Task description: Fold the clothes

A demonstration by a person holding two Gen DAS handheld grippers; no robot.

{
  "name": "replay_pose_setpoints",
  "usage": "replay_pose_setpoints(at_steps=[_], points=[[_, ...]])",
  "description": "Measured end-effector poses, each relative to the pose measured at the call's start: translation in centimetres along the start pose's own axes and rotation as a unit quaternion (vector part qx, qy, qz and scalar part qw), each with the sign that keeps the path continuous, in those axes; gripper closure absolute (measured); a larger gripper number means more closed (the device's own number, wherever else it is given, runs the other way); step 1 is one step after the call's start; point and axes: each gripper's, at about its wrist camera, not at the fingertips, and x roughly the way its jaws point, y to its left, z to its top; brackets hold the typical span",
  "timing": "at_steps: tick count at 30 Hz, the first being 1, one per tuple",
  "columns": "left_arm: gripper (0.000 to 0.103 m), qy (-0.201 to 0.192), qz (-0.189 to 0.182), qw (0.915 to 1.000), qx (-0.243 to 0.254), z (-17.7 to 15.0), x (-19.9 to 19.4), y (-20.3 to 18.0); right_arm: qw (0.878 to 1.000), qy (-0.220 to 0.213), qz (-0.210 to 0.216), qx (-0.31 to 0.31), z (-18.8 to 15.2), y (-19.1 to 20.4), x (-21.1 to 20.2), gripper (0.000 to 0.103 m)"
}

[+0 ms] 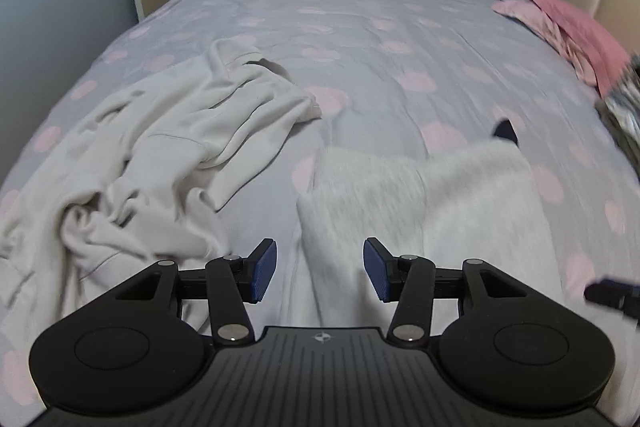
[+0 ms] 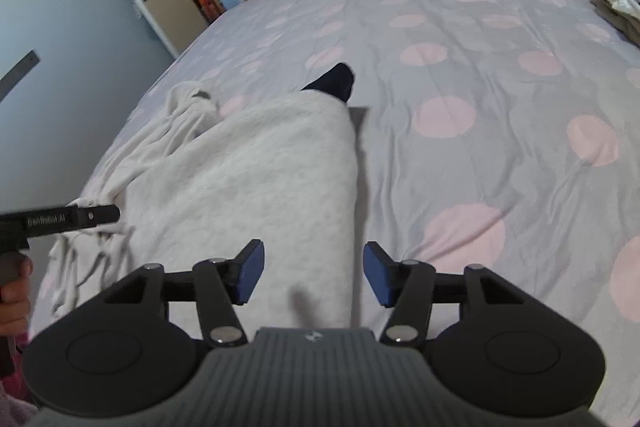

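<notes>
Across the lower middle of both views, left gripper (image 1: 320,269) and right gripper (image 2: 314,273) hang open over the white garment (image 2: 248,179), apparently released to lie flat on the bed (image 2: 480,27).

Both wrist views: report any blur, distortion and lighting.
Left wrist view: fluffy white garment and right edge smeared by motion; crumpled cream sweatshirt sharper. Right wrist view: the garment soft, polka-dot grey bedcover crisper. Both: fisheye bulges the bed, light dim and even.
</notes>
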Motion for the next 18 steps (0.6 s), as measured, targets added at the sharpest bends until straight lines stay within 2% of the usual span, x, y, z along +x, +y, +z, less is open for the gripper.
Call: replay_pose_setpoints(at_steps=[3,6,8,10,11,15,18], points=[[0.057,-0.003,0.003,0.9999,-0.014,0.7,1.3,-0.1,1.0,0.001,-0.008,0.002,0.4,-0.3,1.3,0.045],[0.059,-0.003,0.021,0.9997,-0.014,0.8,2.3,-0.5,1.0,-0.006,-0.015,0.019,1.3,-0.8,2.3,0.046],[0.07,0.004,0.028,0.9995,-0.018,0.7,3.1,-0.7,1.0,-0.008,-0.017,0.022,2.0,-0.9,3.0,0.052],[0.083,0.015,0.042,0.9988,-0.019,0.6,4.0,-0.8,1.0,-0.003,-0.019,0.022,2.7,-1.0,3.8,0.065],[0.087,0.022,0.05,0.9983,-0.02,0.5,4.5,-0.8,1.0,-0.001,-0.017,0.021,2.9,-0.9,4.2,0.066],[0.089,0.056,0.062,0.9961,-0.028,0.3,6.7,-0.5,1.0,0.02,-0.017,0.004,2.8,-0.1,6.0,0.067],[0.089,0.067,0.072,0.9951,-0.01,0.1,7.5,-1.0,0.999,0.037,-0.023,-0.005,2.5,0.1,7.3,0.066]])
